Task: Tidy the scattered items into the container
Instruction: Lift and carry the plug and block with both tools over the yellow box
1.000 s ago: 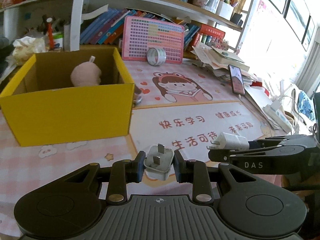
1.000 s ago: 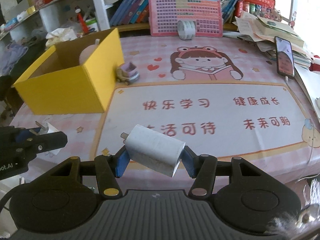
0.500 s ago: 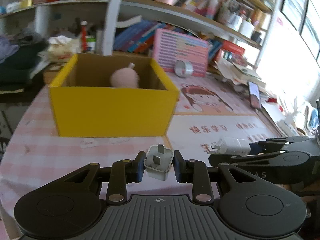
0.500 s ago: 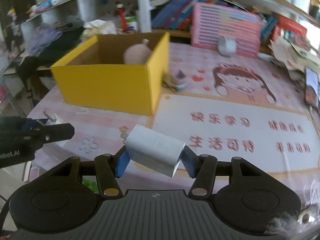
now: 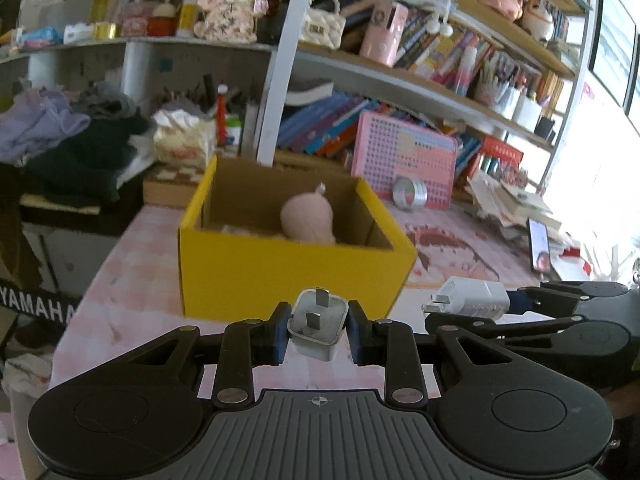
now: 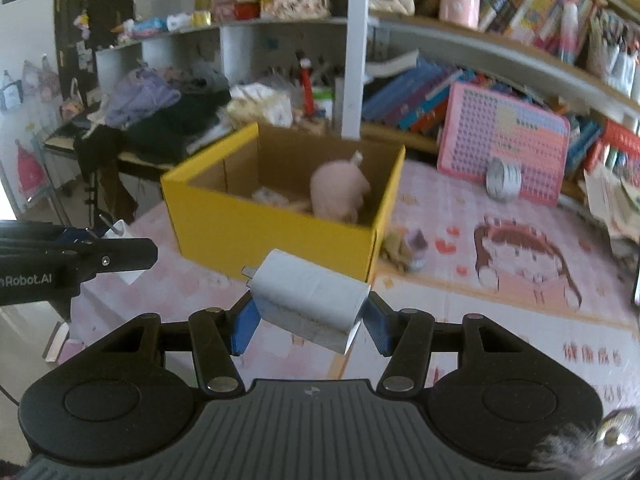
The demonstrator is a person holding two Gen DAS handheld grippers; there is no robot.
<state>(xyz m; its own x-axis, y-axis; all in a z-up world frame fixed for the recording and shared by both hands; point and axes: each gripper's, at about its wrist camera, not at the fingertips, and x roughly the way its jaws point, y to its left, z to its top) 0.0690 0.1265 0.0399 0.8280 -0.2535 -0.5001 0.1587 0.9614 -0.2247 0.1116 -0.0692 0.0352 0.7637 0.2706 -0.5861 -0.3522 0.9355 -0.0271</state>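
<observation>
My left gripper (image 5: 317,330) is shut on a small white plug adapter (image 5: 318,326) with its metal pins facing forward. My right gripper (image 6: 308,318) is shut on a larger white charger block (image 6: 310,300), held crosswise and tilted. Both hang above the pink checked mat just in front of the yellow cardboard box (image 5: 288,270). That box (image 6: 276,232) stands open-topped, with a pink plush toy (image 5: 307,219) and some small items inside. From the left wrist view the right gripper with its charger block (image 5: 470,302) sits at the right; the right wrist view has the left gripper (image 6: 108,240) at the left edge.
A small purple toy (image 6: 416,246) lies on the mat beside the box's right wall. A tape roll (image 5: 410,194) leans on a pink board (image 5: 404,160) at the back. A phone (image 5: 539,244) and paper stacks lie right. Shelves of books stand behind; clothes are piled left.
Both grippers have risen and swung left toward the yellow box, which now sits straight ahead and closer. Each still holds its white plug; the views have tilted up, so more shelf is visible.
</observation>
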